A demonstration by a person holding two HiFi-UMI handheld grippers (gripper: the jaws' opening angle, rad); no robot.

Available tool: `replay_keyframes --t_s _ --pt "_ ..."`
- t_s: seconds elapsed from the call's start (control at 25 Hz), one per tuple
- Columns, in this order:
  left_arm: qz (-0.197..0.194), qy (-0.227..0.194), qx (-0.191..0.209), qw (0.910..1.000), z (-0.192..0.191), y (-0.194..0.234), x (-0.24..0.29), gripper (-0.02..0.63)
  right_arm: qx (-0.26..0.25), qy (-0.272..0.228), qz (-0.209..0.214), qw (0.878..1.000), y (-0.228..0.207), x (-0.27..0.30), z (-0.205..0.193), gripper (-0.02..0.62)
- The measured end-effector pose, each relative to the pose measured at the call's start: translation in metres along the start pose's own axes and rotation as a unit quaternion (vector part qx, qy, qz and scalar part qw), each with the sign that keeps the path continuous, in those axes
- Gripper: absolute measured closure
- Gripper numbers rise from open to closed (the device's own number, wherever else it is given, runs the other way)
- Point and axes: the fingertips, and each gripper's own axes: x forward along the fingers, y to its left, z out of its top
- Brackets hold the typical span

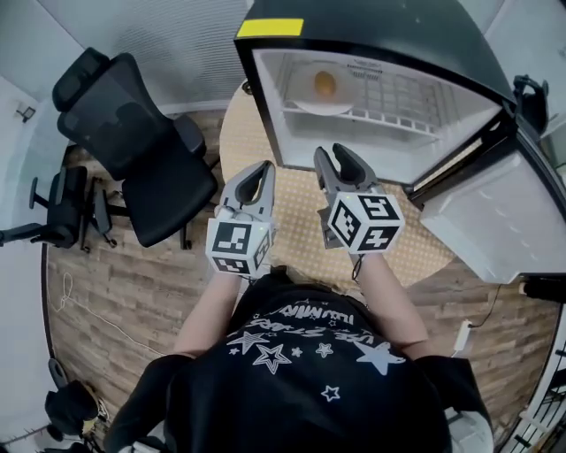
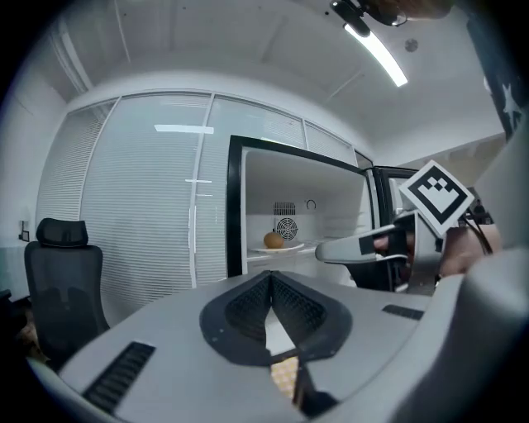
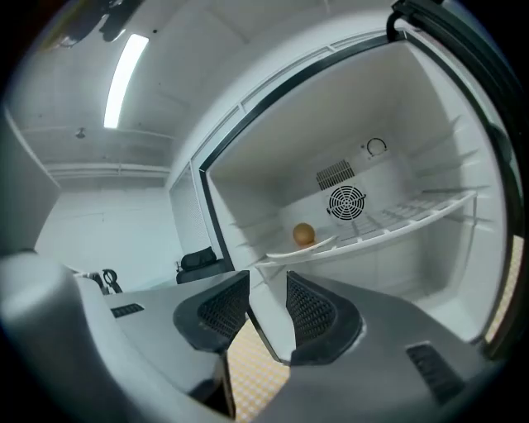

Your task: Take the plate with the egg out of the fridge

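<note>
Two grippers face the open fridge (image 1: pixel 380 26), plate (image 1: pixel 323 107) and egg (image 1: pixel 325 84) at twelve o'clock. Jaws of the right gripper (image 1: pixel 332 153) gape empty, seemingly readied for the rim; the left gripper (image 1: pixel 262 167) has its jaws pressed together, empty.

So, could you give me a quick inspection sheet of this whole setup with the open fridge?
Surface: round beige checkered table carries the small black fridge, door open.
Job's things: white plate with the brown egg on it sits on the fridge's wire shelf, untouched.
Clutter: nothing seen.
Grippers: left claw shut, empty; right claw open, empty; both outside the fridge.
Cables: thin white cable on the wooden floor.
Surroundings: black office chairs, white blinds.
</note>
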Motion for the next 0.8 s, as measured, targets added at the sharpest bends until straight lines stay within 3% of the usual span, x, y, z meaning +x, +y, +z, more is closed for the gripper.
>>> replay_keyframes --t_s 0.2,0.4,0.64,0.8 --pt "-0.03 -0.001 -0.005 0.9995 -0.002 0.018 0.014 0.601 0.1 -0.024 -0.021 0.994 -0.004 0.024 0.011 0.451" --pt "-0.06 0.0 -0.002 0.9982 -0.004 0.03 0.023 0.601 0.196 -0.06 -0.044 0.978 -0.013 0.04 0.02 0.451" --pt "-0.088 0.003 -0.005 0.9961 -0.009 0.041 0.034 0.601 0.345 -0.101 -0.03 0.933 -0.02 0.054 0.022 0.453" --pt "-0.099 0.004 -0.004 0.9951 -0.009 0.045 0.039 0.6 0.383 -0.116 -0.033 0.916 -0.023 0.062 0.025 0.453"
